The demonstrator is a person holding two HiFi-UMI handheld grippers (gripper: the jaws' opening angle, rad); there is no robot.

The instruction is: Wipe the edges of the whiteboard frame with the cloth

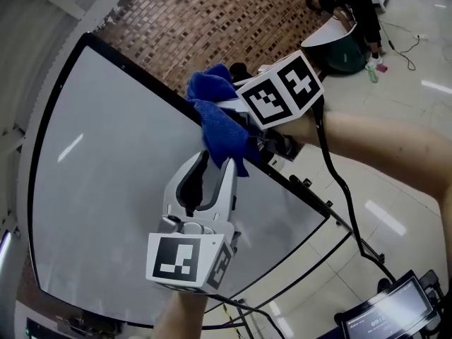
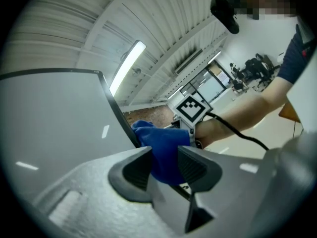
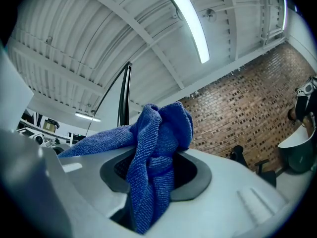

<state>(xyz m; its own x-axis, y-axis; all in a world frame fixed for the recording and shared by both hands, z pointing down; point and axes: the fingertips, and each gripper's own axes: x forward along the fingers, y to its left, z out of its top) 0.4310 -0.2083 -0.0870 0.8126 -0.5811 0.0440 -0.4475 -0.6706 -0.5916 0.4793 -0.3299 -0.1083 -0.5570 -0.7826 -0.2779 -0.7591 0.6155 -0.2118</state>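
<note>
The blue cloth (image 1: 219, 122) is bunched over the black frame (image 1: 159, 90) on the whiteboard's (image 1: 106, 189) right-hand edge, as seen from the head view, and both tongs grip it there.

The left gripper (image 1: 226, 162) reaches up from the bottom of the head view. Its marker cube (image 1: 187, 260) is nearest the camera, and its tips are at the cloth's lower end. In the left gripper view its jaws stand narrow, with the pads pressed on a fold of cloth (image 2: 166, 150) that fills the gap between them.

The right gripper (image 1: 233, 108) comes in from the right on a bare forearm (image 1: 381, 143), with its cube (image 1: 279, 90) just beside the cloth's top. Its own view shows the jaws clamped on a twisted bundle of the cloth (image 3: 153, 152) (one loose corner trails off to the left). A brick wall (image 1: 233, 20) stands behind the board.
</note>
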